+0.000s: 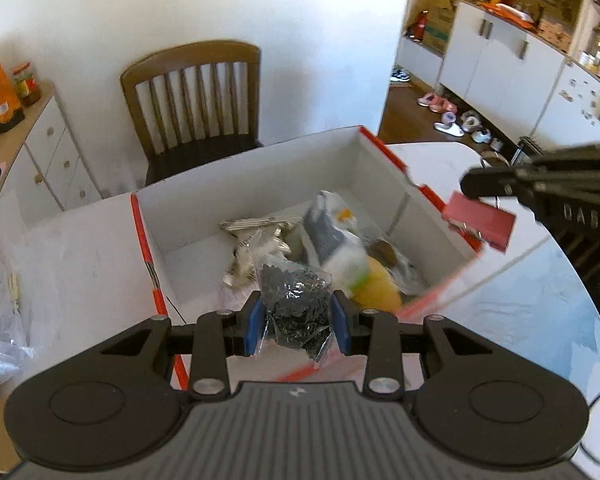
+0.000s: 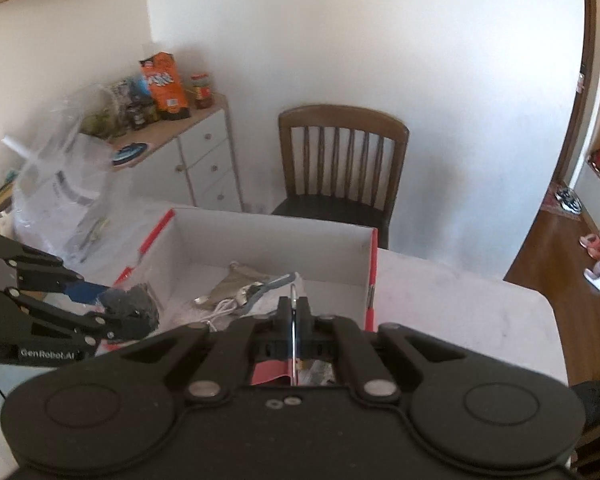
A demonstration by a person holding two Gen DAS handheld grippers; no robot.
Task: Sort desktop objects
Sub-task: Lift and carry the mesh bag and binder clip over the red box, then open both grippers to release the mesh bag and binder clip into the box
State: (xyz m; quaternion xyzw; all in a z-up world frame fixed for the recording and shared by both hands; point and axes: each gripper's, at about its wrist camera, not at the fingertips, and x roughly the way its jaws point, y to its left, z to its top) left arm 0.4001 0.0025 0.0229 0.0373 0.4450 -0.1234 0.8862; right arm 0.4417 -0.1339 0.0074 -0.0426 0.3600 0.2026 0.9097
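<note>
My left gripper [image 1: 298, 322] is shut on a clear bag of small black pieces [image 1: 296, 312] and holds it over the near edge of the white box with red trim [image 1: 260, 184]. In the right wrist view the left gripper [image 2: 130, 312] holds the dark bag [image 2: 134, 305] at the box's left side. My right gripper [image 2: 295, 306] is shut on the wire handle of a red binder clip [image 2: 270, 372]. In the left wrist view the right gripper [image 1: 466, 186] holds that clip [image 1: 480, 222] above the box's right wall. Inside the box lie a packet [image 1: 336, 236], a yellow item [image 1: 378, 288] and silvery bits [image 1: 256, 240].
A wooden chair [image 1: 196, 96] stands behind the white table [image 1: 520, 288]. A crumpled clear plastic bag [image 2: 60, 200] lies left of the box. A white drawer cabinet [image 2: 204, 160] with snack packs and jars stands at the wall. Shoes lie on the floor at the right.
</note>
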